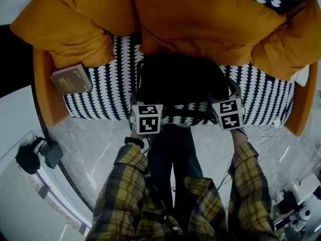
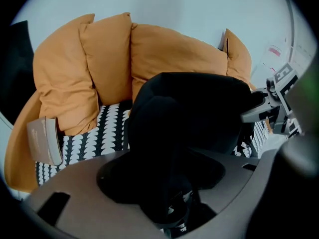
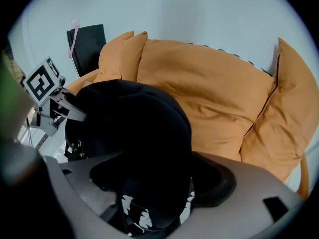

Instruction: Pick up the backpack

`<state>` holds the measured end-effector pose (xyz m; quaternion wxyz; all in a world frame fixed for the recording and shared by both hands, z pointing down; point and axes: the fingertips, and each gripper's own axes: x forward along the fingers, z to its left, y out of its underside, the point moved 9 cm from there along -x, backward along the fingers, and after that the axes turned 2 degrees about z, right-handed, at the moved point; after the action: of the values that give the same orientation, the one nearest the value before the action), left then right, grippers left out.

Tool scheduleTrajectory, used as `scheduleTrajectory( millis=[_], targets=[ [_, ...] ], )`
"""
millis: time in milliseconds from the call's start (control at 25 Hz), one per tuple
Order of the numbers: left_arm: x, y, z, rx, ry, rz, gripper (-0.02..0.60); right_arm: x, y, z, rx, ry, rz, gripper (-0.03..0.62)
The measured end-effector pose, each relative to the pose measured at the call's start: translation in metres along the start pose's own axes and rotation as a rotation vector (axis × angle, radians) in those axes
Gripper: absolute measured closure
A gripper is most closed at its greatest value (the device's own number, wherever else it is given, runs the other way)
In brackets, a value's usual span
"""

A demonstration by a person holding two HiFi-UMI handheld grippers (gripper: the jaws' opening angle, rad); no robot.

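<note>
The backpack (image 1: 180,82) sits in the middle of the sofa (image 1: 261,99) seat, its back against the sofa's orange cushions (image 1: 200,19) and its base near the sofa's front edge. The left tool (image 2: 169,203) appears closed on a fold of black fabric on the pack's left flank. The right tool (image 3: 149,203) looks the same on the right flank. In each tool's own view the black cloth fills the space between the jaws, so the jaws themselves barely show.

The step in hand is, by my reading, the lift. To do it well, raise both tools together and level, so the pack does not swing or twist. Come straight up from the sofa seat before drawing back, so the base clears the front edge. The grips are on soft cloth, not a firm handle, so a slow start would show whether the fabric slips.

The head view alone shows the two grips lying even across the sofa, and a book (image 1: 71,78) at the sofa's left end. The left gripper view shows the pack's domed top, with the right tool on its far side. Only the right gripper view shows the sofa's patterned seat under the gripped fold, which suggests that side is already slightly off the seat.
</note>
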<state>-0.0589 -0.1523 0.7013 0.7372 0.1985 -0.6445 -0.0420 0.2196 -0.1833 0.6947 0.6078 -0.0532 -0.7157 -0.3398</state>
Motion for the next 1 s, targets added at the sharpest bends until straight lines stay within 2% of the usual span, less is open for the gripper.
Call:
scheduleTrajectory(
  millis=[120, 240, 320, 400, 560, 720, 1000],
  targets=[
    [0.005, 0.0, -0.001, 0.017, -0.022, 0.021, 0.325, 0.005, 0.003, -0.001, 0.005, 0.002, 0.018, 0.239],
    [0.007, 0.0, 0.0, 0.038, -0.056, 0.034, 0.387, 0.007, 0.003, -0.001, 0.016, 0.0, 0.025, 0.24],
    [0.007, 0.0, 0.001, 0.049, -0.067, 0.039, 0.403, 0.007, 0.001, 0.0, 0.012, 0.002, 0.026, 0.249],
    [0.006, 0.0, 0.001, 0.053, -0.066, 0.045, 0.421, 0.006, 0.0, 0.002, -0.004, 0.007, 0.029, 0.337],
    [0.005, -0.003, -0.004, 0.049, -0.053, 0.059, 0.482, 0.004, 0.001, 0.006, -0.018, -0.002, 0.032, 0.452],
    [0.006, -0.002, -0.007, 0.061, -0.043, 0.068, 0.517, 0.007, 0.003, 0.011, -0.028, -0.019, 0.039, 0.535],
    [0.007, -0.001, -0.009, 0.061, -0.04, 0.082, 0.538, 0.007, 0.004, 0.01, -0.018, -0.059, 0.046, 0.549]
  ],
)
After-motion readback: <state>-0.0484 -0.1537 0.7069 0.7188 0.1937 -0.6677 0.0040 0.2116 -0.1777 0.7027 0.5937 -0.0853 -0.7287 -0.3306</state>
